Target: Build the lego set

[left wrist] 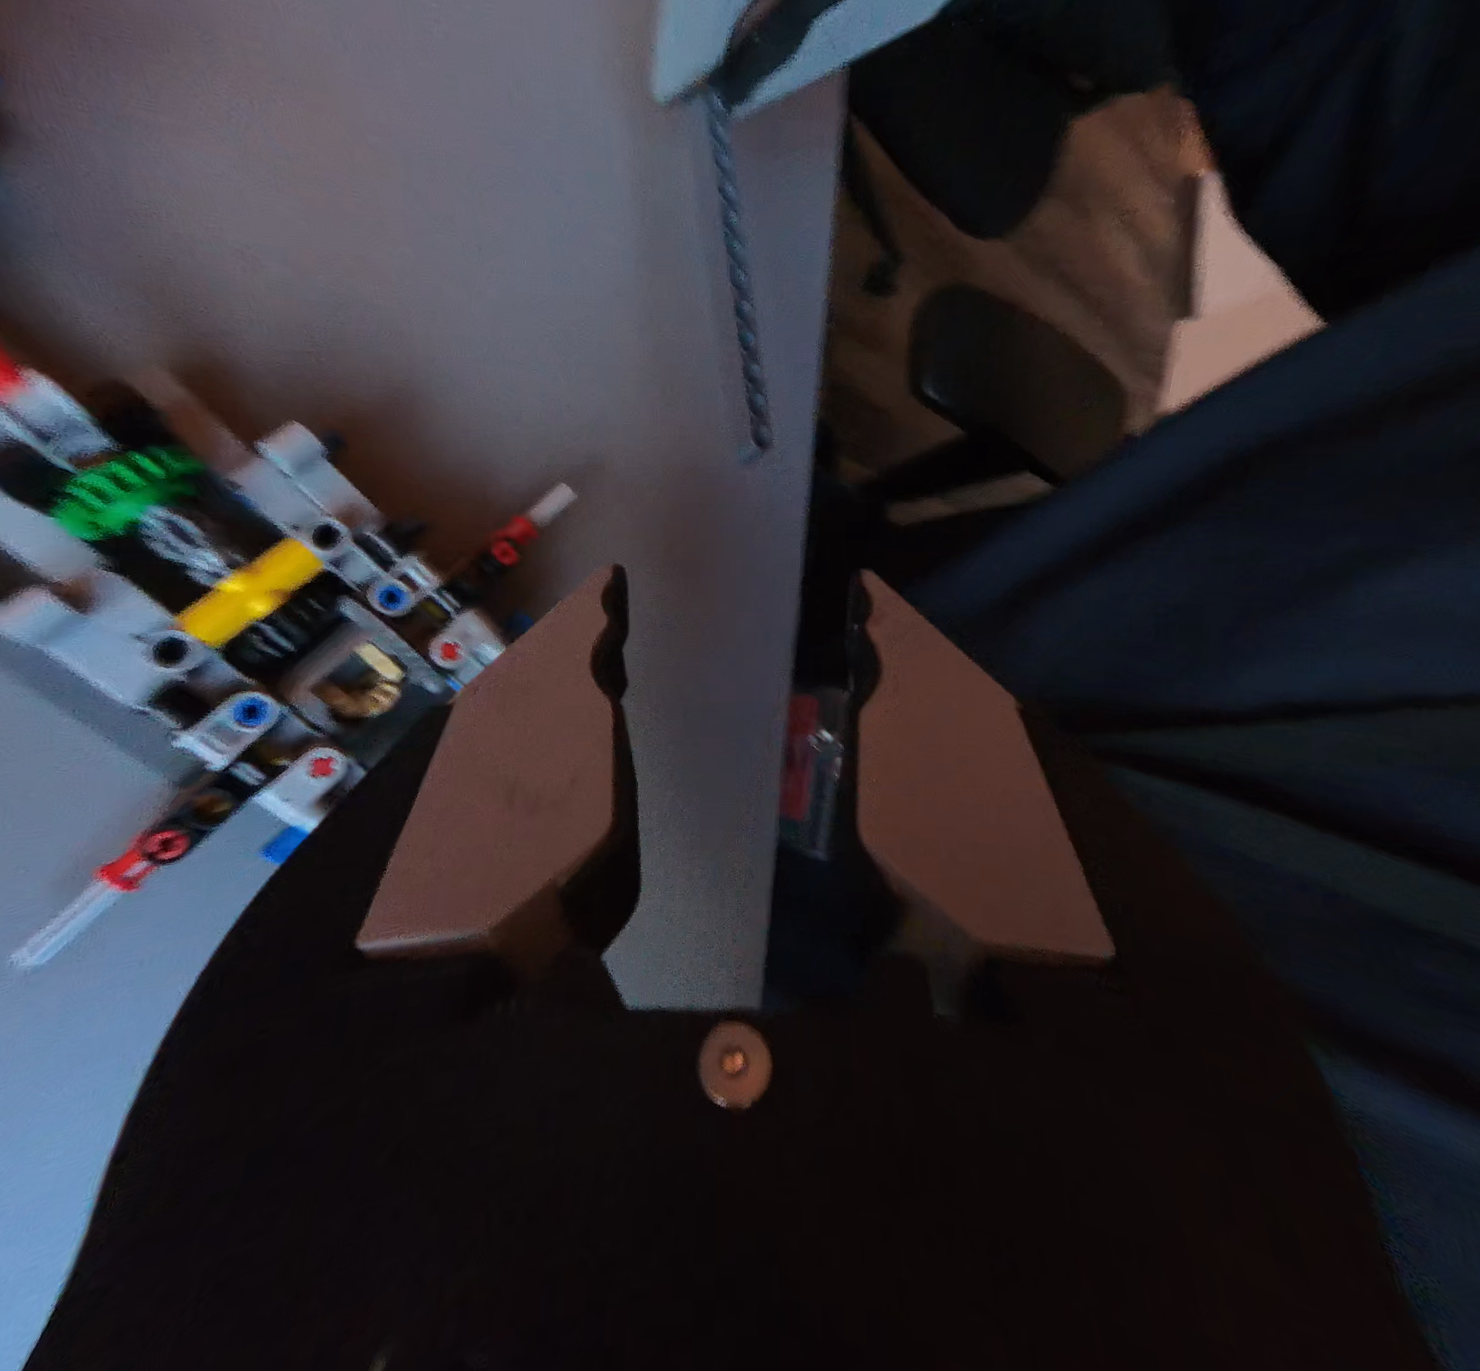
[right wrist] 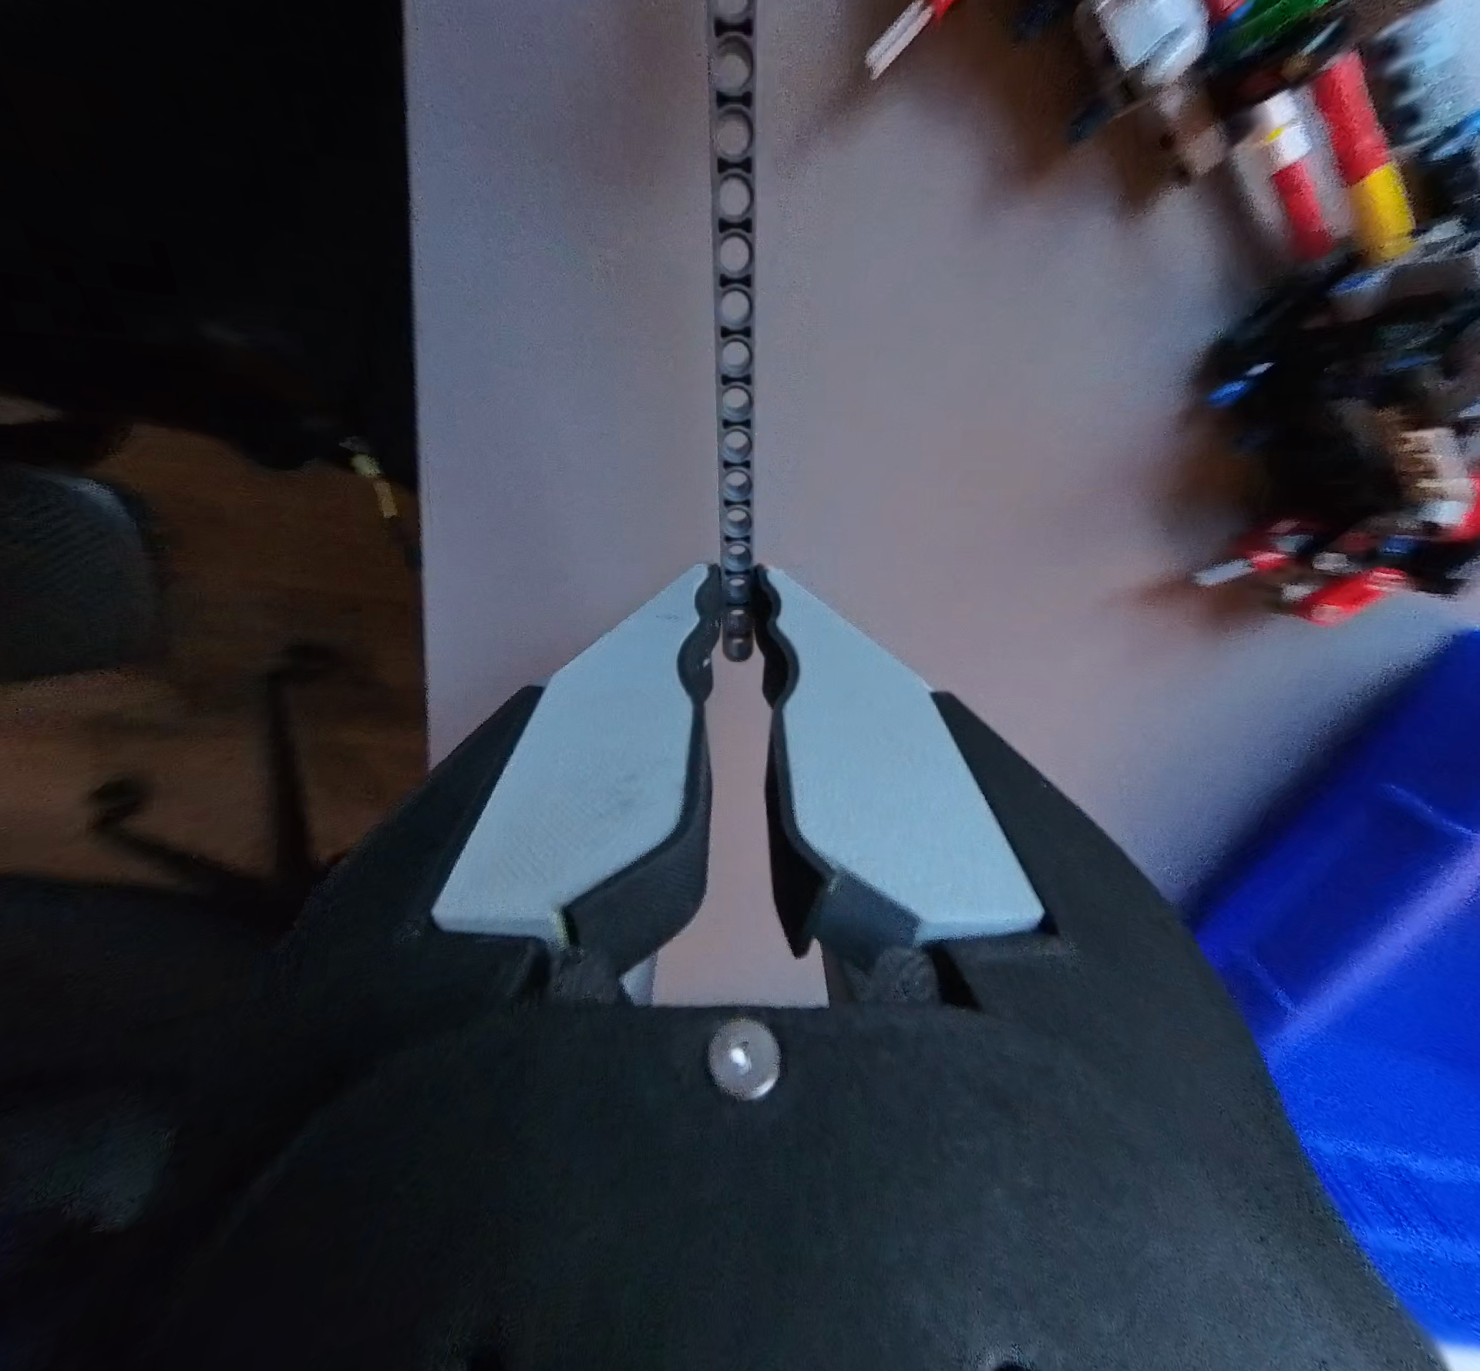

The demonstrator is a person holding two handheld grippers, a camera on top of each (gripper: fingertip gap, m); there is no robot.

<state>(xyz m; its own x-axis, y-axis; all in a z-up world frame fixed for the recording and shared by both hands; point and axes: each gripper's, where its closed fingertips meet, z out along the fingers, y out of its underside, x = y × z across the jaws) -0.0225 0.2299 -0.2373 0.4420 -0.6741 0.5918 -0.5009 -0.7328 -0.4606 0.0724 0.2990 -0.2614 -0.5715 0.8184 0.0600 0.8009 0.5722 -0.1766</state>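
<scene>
In the right wrist view my right gripper [right wrist: 737, 595] is shut on the near end of a long dark grey beam with holes [right wrist: 733, 251]. The beam points straight ahead over the pale table [right wrist: 961, 451]. In the left wrist view my left gripper [left wrist: 738, 579] is open with only bare table between its brown fingers [left wrist: 528, 756]. The right gripper [left wrist: 745, 11] shows at the top of that view, and the grey beam [left wrist: 741, 275] reaches from it toward my left gripper without touching its fingers. The partly built lego model [left wrist: 240, 611] lies left of my left gripper and also shows blurred in the right wrist view [right wrist: 1281, 91].
A pile of loose lego pieces [right wrist: 1361, 491] lies at the right, with a blue container [right wrist: 1361, 932] below it. The table edge [left wrist: 809, 451] runs just right of the beam; a dark chair [left wrist: 1017, 371] and brown floor lie beyond it. The gap from one gripper's tips to the other's is roughly 12 centimeters.
</scene>
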